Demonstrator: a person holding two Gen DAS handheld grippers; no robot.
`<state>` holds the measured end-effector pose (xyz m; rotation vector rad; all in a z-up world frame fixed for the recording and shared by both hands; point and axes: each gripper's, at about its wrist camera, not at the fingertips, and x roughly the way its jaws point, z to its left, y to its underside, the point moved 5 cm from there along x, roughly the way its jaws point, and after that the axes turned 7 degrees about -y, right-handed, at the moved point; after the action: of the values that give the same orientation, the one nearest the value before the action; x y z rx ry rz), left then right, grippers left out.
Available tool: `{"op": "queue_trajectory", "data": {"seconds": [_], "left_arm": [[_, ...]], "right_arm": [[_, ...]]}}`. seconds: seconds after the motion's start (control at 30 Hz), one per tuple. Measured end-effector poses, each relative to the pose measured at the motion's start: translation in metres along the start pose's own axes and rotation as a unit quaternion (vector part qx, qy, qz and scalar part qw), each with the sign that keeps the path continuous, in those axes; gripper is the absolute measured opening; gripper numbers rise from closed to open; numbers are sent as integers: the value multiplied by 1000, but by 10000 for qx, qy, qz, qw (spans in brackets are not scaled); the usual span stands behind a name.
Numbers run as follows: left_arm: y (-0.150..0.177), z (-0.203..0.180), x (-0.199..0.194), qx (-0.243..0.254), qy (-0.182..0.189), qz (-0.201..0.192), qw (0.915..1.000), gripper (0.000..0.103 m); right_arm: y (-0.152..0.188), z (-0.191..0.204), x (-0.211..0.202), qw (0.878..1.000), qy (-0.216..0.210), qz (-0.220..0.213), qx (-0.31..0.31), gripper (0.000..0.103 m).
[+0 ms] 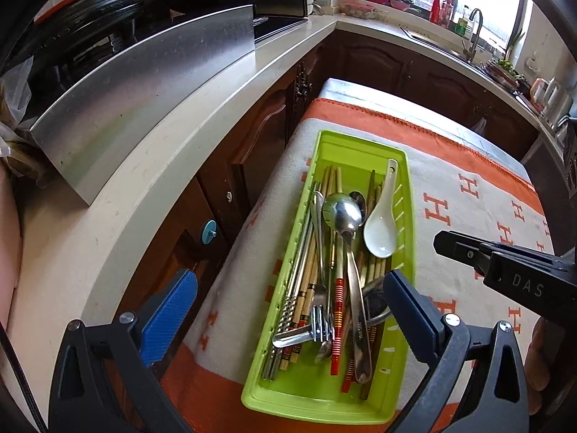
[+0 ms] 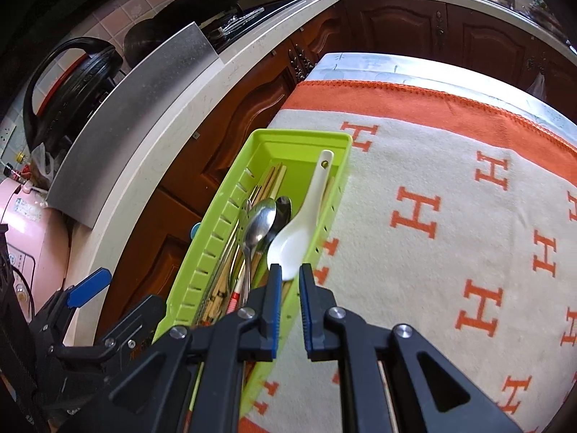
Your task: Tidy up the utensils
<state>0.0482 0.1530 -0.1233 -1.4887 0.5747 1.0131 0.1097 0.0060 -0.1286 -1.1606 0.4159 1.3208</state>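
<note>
At the far left a kitchen counter [image 1: 187, 115] curves away, holding no utensils that can be made out. The left gripper [image 1: 288, 310] hangs above the near end of the green tray [image 1: 407, 195] with its blue pads spread wide apart, gripping nothing. Beneath it the tray sits on the blanket-covered worktop [image 2: 450, 187], towards its left edge, and still holds a jumble: chopsticks [image 1: 306, 281] lying lengthwise along the left side, a fork [image 1: 321, 324] across them at the near end, a large metal spoon [image 1: 346, 216] down the middle, and a white ceramic spoon [image 1: 378, 231] against the right wall. The right gripper [image 2: 288, 278] reaches in from the near right, its pads close together on either side of the ceramic spoon's bowl; whether they actually pinch it or merely flank it cannot be told. To the right the blanket lies bare of utensils, so the sorting seems barely begun, with nearly everything still mixed in the tray.
</note>
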Motion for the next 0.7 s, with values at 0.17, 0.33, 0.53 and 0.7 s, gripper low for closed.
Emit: {"op": "queue_trajectory", "data": {"seconds": [0.17, 0.33, 0.53, 0.7], "left_arm": [[9, -22, -16, 235, 144, -72, 9996, 102], [19, -47, -33, 435, 399, -111, 9982, 102], [27, -78, -52, 629, 662, -161, 9957, 102], [27, -103, -71, 897, 736, -319, 9927, 102]], "right_arm": [[18, -8, -26, 9998, 46, -165, 38, 14], [40, -21, -58, 9989, 198, -402, 102, 24], [68, -42, -97, 9967, 377, -661, 282, 27], [88, -61, -129, 9933, 532, -827, 605, 28]]}}
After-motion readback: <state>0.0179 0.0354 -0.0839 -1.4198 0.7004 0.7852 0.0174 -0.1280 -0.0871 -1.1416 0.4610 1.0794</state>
